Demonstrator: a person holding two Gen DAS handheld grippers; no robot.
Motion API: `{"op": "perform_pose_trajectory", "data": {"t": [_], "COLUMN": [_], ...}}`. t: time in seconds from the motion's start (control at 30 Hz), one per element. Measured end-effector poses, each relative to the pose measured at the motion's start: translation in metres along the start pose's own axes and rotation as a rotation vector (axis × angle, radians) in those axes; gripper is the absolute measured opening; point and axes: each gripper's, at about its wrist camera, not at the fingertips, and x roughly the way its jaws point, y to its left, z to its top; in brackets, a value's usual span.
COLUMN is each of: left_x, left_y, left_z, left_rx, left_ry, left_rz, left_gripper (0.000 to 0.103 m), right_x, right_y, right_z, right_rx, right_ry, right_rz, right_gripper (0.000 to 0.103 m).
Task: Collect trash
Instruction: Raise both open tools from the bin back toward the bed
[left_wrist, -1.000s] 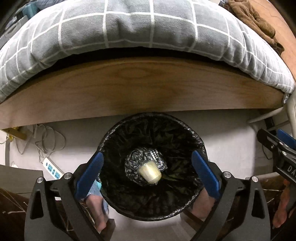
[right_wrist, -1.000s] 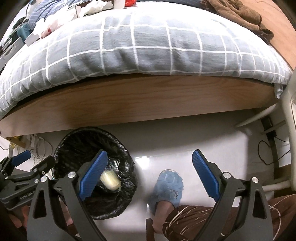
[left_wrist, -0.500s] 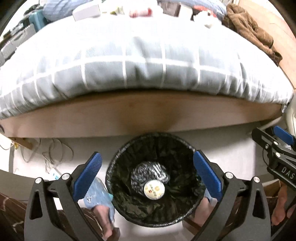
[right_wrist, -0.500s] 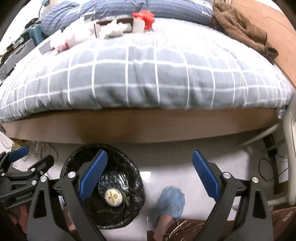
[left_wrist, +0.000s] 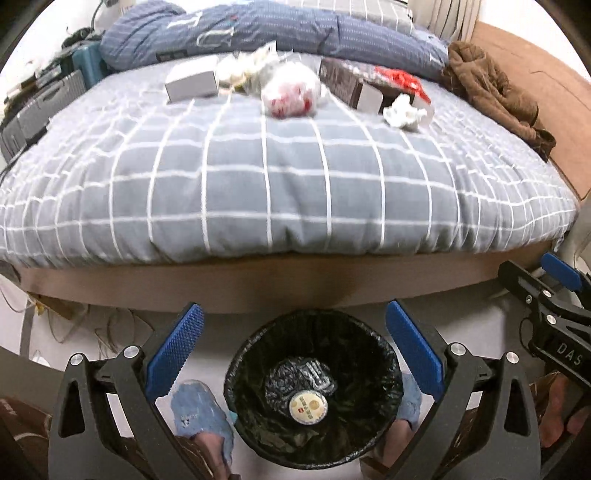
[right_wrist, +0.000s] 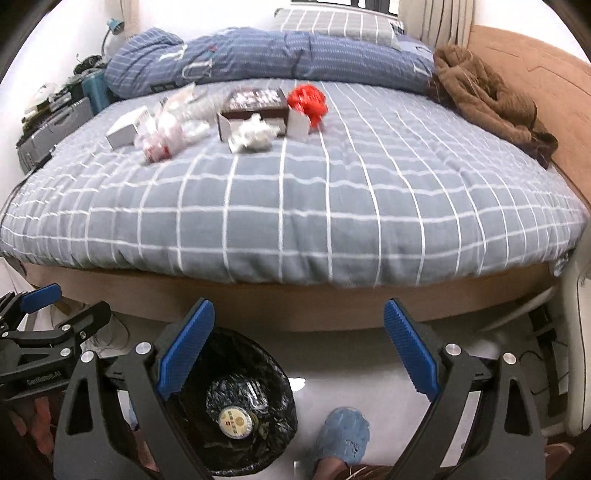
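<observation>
A black-lined trash bin (left_wrist: 384, 373) (right_wrist: 273, 384) stands on the floor by the bed, with a cream cup (left_wrist: 307, 407) (right_wrist: 235, 422) lying in it. My left gripper (left_wrist: 293, 360) hangs open above the bin, empty. My right gripper (right_wrist: 295, 356) is open and empty too, just right of the bin. Trash lies on the far side of the grey checked bed: a crumpled white tissue (left_wrist: 404, 112) (right_wrist: 253, 136), a clear bag with red print (left_wrist: 290, 92) (right_wrist: 162, 136), a red wrapper (left_wrist: 400, 79) (right_wrist: 308, 99), a dark box (left_wrist: 351, 86) (right_wrist: 253, 101) and a grey box (left_wrist: 192, 83) (right_wrist: 125, 127).
A blue duvet (right_wrist: 266, 55) and brown garment (right_wrist: 491, 99) lie at the back of the bed. The wooden bed frame (left_wrist: 295, 284) runs just beyond the bin. A person's feet in blue slippers (left_wrist: 201, 417) (right_wrist: 343, 435) flank the bin. Cables (left_wrist: 92, 325) lie on the floor, left.
Both grippers have risen and tilted up away from the bin, so the top of the bed and its trash came into view. The cup has settled in the bin.
</observation>
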Motion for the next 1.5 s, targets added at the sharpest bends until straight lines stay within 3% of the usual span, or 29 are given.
{"op": "perform_pose_trajectory", "data": {"t": [0.5,1.33,1.5], "left_x": [-0.015,0.019,0.032], "left_y": [0.024,0.023,0.023], "left_z": [0.049,0.128,0.142], "left_rx": [-0.041,-0.004,0.001], "left_ry": [-0.086,-0.126,-0.124], "left_rz": [0.035,0.031,0.036], "left_gripper": [0.097,0.097,0.097], "right_x": [0.0,0.042,0.06], "right_y": [0.005,0.024,0.026], "right_z": [0.048,0.114,0.129], "right_rx": [-0.007,-0.064,-0.072], "right_ry": [-0.075,-0.113,-0.094], "right_rz": [0.019,0.031,0.043], "right_gripper": [0.089,0.089,0.08]}}
